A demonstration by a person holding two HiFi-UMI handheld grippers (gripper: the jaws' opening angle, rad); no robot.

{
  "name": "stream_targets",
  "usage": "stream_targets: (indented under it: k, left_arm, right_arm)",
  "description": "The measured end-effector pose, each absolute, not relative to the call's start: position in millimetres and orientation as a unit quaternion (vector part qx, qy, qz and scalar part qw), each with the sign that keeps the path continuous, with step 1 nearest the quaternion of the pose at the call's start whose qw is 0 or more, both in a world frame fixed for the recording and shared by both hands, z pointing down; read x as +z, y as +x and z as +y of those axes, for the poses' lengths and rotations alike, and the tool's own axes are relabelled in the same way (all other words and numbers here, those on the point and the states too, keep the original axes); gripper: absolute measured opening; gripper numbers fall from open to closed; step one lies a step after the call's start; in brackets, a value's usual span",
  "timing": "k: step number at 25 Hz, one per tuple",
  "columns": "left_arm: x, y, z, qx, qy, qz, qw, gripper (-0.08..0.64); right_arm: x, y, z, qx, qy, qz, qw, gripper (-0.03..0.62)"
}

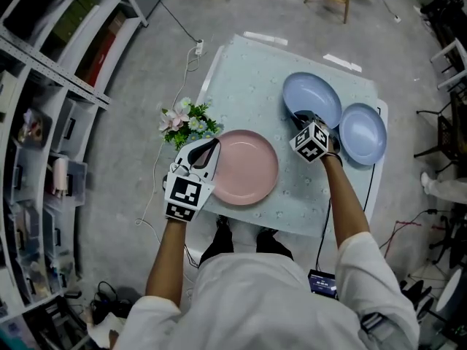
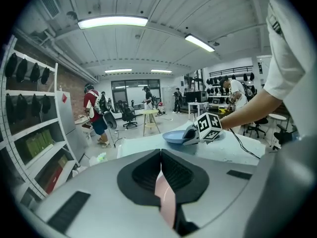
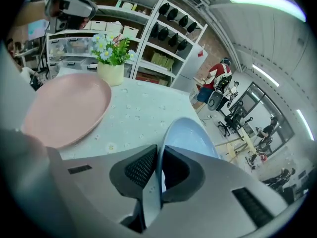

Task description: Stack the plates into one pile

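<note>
Nearest the person, the round pink plate lies on the pale-green patterned counter; all places below are given from this plate.

Its left rim is gripped by the left tool, whose jaws are closed edge-on upon the pink rim with nothing else between them.

Beyond the pink plate and to its right sits the larger pale-blue round plate, near it but apart. Its near rim is pinched between the almost-met jaws of the right tool, so both tools have hold of a plate.

Farther right again lies the smaller blue round plate, hard against the larger one; whether the rims touch or overlap cannot be told.

Off the pink plate's far left, just beside its rim, stands a small pot of pink and white flowers.

The coming move probably turns on one relation. The pale-blue plate lies rightward and away from the pink plate, already in the nearer right tool. A carry leftward and toward the person would bring it over the pink plate, which looks the broadest and so the fittest base. The plates are round, so no long axis needs aligning. The left grip appears to steady that base.
</note>
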State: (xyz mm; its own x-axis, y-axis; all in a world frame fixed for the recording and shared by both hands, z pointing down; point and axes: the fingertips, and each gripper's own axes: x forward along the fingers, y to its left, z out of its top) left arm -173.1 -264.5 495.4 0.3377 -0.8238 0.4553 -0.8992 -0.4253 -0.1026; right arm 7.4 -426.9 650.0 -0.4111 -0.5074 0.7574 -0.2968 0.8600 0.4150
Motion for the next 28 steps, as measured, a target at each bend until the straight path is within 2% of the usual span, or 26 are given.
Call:
stream_targets:
  k: [8,20,28]
  left_arm:
    - [456.5,-181.1,-247.5,0.198,0.824,-0.528,0.045,0.020]
    - [416.4,-163.4,-233.1,0.154,0.863,-0.481,0.002,0.020]
    - [415.1,-145.7,-227.8,0.143,0.888,-0.438,-0.007,0.020]
  right_arm:
    - [584.0,16.9,-394.3,-0.103,0.298,-0.838,0.445,0.043]
    - [477.9,40.2,-282.9,-0.109,0.387,-0.832,0.382,0.044]
    - [440.6,39.6,-219.1,-0.130,0.425,-0.816,0.370,0.044]
